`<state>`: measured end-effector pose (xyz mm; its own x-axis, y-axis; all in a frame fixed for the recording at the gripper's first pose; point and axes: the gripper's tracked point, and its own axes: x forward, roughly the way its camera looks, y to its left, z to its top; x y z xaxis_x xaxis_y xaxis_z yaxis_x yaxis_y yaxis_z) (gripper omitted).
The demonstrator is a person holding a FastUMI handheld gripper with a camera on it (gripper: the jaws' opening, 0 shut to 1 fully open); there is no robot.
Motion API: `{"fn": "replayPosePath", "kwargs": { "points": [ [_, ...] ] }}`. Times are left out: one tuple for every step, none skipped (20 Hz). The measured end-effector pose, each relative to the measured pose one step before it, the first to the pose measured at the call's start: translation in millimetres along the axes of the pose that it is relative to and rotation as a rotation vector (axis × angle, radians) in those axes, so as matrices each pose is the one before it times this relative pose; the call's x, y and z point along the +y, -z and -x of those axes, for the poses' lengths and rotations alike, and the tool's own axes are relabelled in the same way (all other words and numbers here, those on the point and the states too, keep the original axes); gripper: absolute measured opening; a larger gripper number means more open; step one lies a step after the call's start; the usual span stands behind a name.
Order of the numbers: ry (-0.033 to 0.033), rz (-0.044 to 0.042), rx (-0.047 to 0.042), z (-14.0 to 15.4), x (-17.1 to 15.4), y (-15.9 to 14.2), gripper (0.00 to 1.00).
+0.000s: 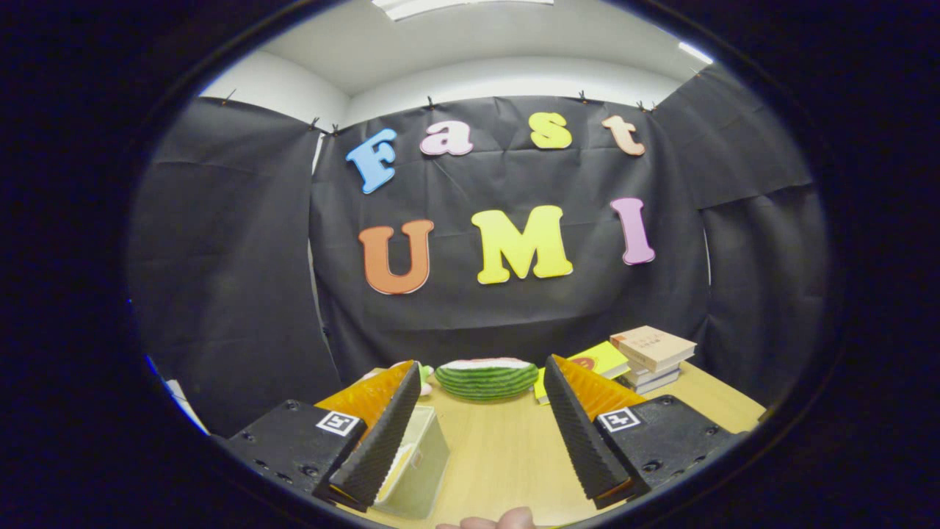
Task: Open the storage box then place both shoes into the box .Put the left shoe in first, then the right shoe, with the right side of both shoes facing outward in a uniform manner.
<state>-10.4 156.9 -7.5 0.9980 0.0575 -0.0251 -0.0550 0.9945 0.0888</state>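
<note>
walls: black cloth (220, 257) hangs pinned along its top edge, creased | above: white wall (514, 77) and ceiling, lit ceiling panel (411, 6) | surface (507, 455): pale wood | light: even, bright overhead

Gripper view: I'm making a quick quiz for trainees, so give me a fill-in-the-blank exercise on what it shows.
1. The tool has its fingers ____, with bare table between them.
2. The watermelon slice lies ____ the fingers on the wooden table.
3. The stack of books sits to the ____ of the watermelon slice.
4. The clear storage box lies beside the ____ finger.

Missing words: open; beyond; right; left
</note>
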Motion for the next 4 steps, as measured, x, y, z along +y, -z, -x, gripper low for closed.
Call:
{"fn": "replayPosePath", "kwargs": {
  "points": [
    [0.00775,0.00727,0.01077,0.82,-0.33,5.41,1.00],
    [0.00491,0.00924,0.00707,1.28,1.74,2.34,1.00],
    [0.00379,0.01343,-0.00531,1.64,3.60,1.38,1.00],
    [0.00412,0.01485,-0.00593,2.29,3.67,-0.65,1.00]
  ]
}}
